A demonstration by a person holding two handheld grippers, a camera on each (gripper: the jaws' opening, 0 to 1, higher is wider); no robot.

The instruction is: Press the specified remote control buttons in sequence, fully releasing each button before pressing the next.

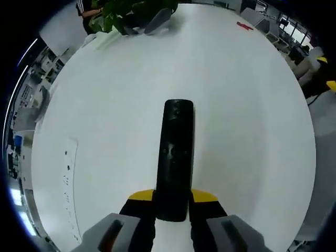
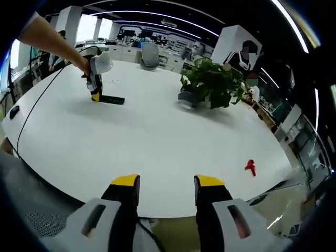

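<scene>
My left gripper point(image 1: 172, 202) clamps the near end of the black remote point(image 1: 175, 157), which lies on the white table point(image 1: 105, 121). My right gripper point(image 2: 167, 190) hangs open, empty. A planter point(image 2: 189, 98) holds a leafy plant point(image 2: 212, 81).

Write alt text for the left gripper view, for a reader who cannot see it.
A black remote control lies lengthwise on a white round table, its near end between the yellow-tipped jaws of the left gripper, which stand at either side of it. A leafy green plant stands at the table's far edge, and a small red object lies further right along that edge.
</scene>
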